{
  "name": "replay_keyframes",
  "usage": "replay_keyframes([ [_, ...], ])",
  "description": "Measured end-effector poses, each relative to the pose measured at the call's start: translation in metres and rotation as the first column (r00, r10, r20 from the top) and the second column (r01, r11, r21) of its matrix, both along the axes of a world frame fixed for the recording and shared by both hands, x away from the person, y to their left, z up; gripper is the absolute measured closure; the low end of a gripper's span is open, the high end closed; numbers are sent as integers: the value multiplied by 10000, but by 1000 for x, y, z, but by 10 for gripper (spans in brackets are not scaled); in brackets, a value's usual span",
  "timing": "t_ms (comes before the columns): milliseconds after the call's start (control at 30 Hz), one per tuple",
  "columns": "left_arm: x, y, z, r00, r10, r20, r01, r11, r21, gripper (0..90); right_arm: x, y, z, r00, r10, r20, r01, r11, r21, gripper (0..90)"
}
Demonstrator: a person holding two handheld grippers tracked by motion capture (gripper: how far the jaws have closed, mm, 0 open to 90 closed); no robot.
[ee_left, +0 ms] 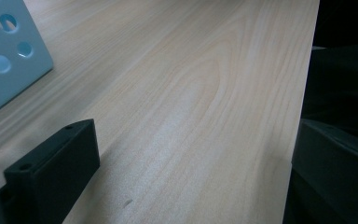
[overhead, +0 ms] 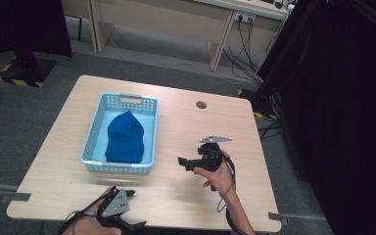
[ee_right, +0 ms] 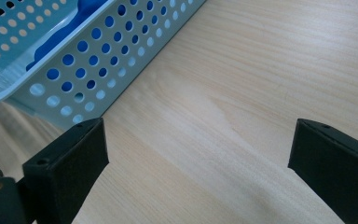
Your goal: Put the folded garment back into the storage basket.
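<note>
Pale wood worktop (overhead: 186, 127), grey carpet around. Blue cloth (overhead: 125, 138) lies bunched inside the light-blue perforated basket (overhead: 149, 131). Right gripper (overhead: 182, 161) just right of the basket, fingers spread wide, empty. Left gripper (overhead: 138, 210) at the near edge, fingers also apart, empty.

Blue cloth (overhead: 125, 137) in light-blue perforated basket (overhead: 150, 134), pale wood-grain table (overhead: 186, 129).

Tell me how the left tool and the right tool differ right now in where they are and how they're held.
The left tool sits at the table's near edge, below the basket's near wall; the right tool is farther in, right of the basket. The left tool points rightward along the edge, while the right tool points left toward the basket and its blue cloth. Both have jaws wide apart and hold nothing.
</note>
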State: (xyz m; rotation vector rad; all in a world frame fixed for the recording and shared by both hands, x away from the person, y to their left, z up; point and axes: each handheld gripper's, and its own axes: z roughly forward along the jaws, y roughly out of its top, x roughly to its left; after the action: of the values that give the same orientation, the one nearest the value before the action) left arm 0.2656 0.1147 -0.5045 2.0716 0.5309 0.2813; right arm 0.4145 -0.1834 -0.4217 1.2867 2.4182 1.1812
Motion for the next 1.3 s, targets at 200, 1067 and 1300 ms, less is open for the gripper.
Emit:
replay_keyframes([
  [200, 0, 0, 0, 10000, -2, 0, 2, 10000, 6, 0, -4, -1, -2, 10000, 55, -45, -55, 10000, -60, 50],
  [1067, 0, 0, 0, 10000, -2, 0, 2, 10000, 4, 0, -20, -16, -16, 9997, -58, -253, 51, 9995, -306, 51],
  [1300, 0, 0, 0, 10000, -1, 1, 1, 10000, 4, 0, -26, -22, -21, 9996, -127, -254, 118, 9993, -368, 53],
])
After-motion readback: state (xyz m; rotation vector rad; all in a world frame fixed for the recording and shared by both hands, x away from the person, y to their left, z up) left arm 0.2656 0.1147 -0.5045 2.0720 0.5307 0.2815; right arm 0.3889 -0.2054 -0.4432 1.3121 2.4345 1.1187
